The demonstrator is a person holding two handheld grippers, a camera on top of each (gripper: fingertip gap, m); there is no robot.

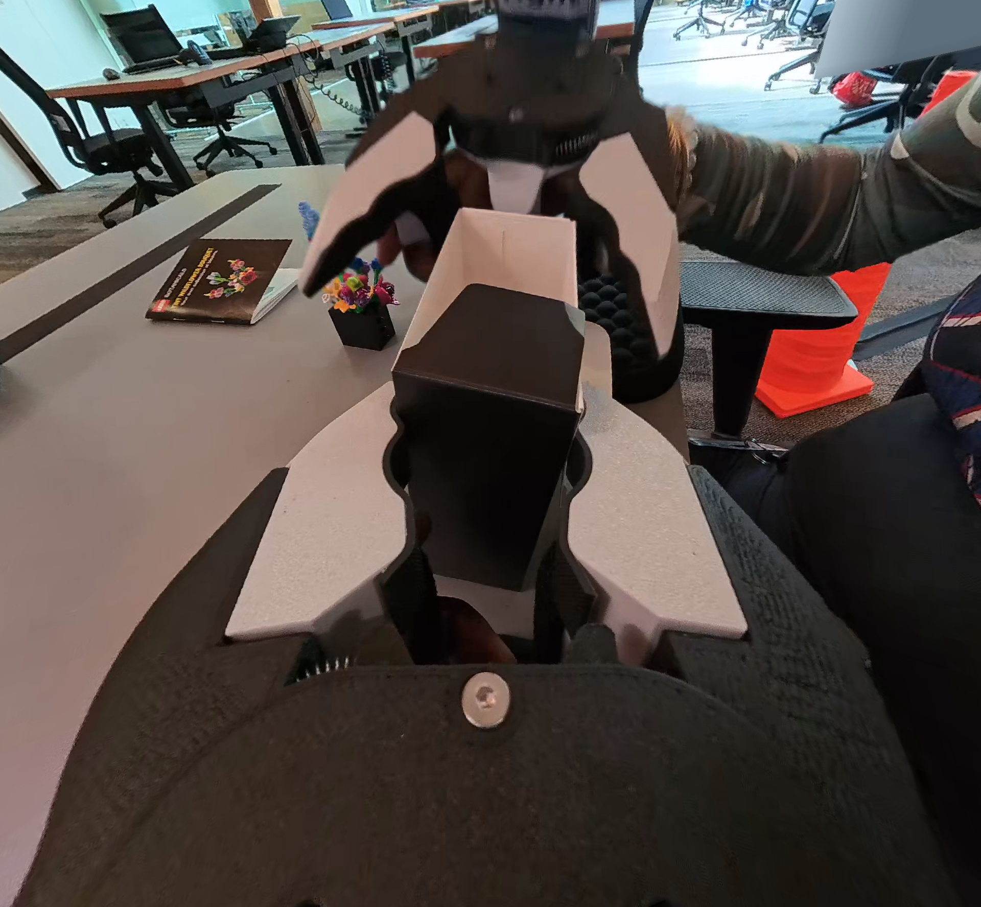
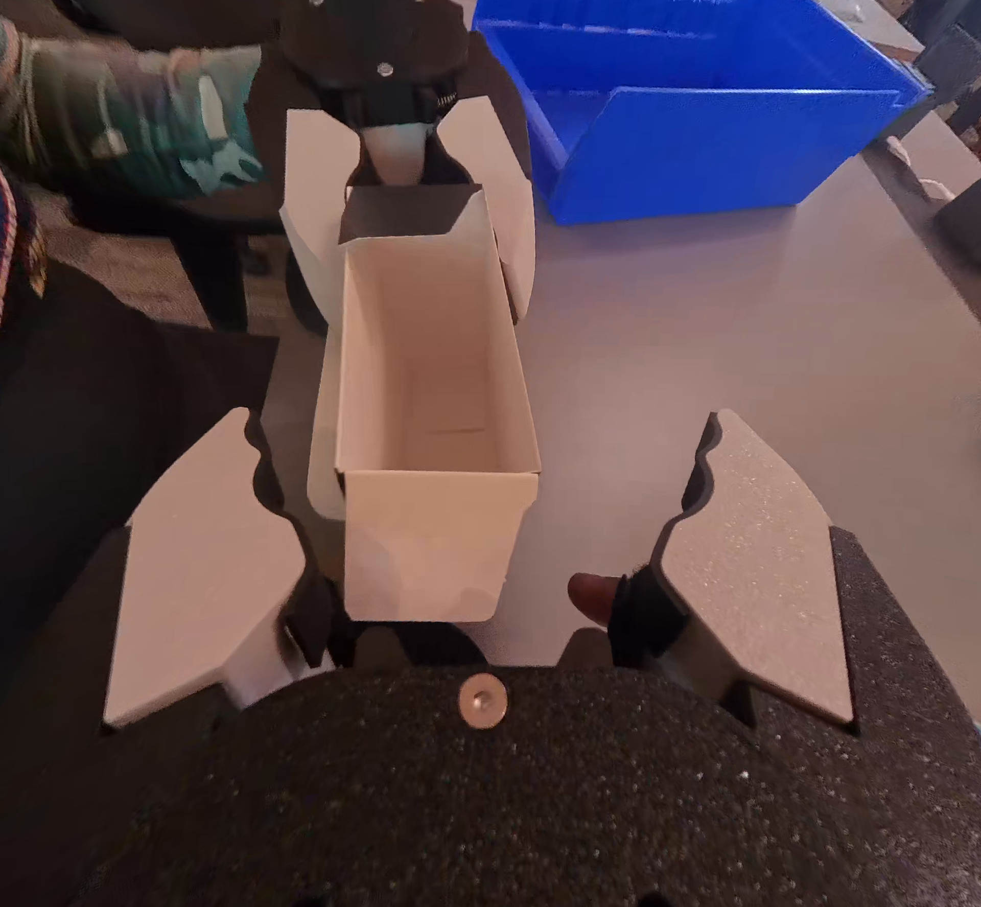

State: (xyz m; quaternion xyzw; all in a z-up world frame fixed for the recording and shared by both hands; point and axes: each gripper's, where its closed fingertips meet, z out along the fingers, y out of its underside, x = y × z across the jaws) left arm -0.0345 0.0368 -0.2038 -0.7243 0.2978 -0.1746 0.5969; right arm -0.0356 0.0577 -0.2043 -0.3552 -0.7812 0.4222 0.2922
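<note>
Left tool (image 1: 485, 478) pinching black carton (image 1: 485, 403) at centre frame; right tool (image 2: 480, 526) spread around its open white end.

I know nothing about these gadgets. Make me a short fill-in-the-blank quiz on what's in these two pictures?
1. The left gripper is shut on a small cardboard ____.
2. The right gripper has its fingers ____.
3. The plastic bin on the table is ____ in colour.
4. The toy flowers stand in a ____ pot.

Missing words: box; open; blue; black
</note>
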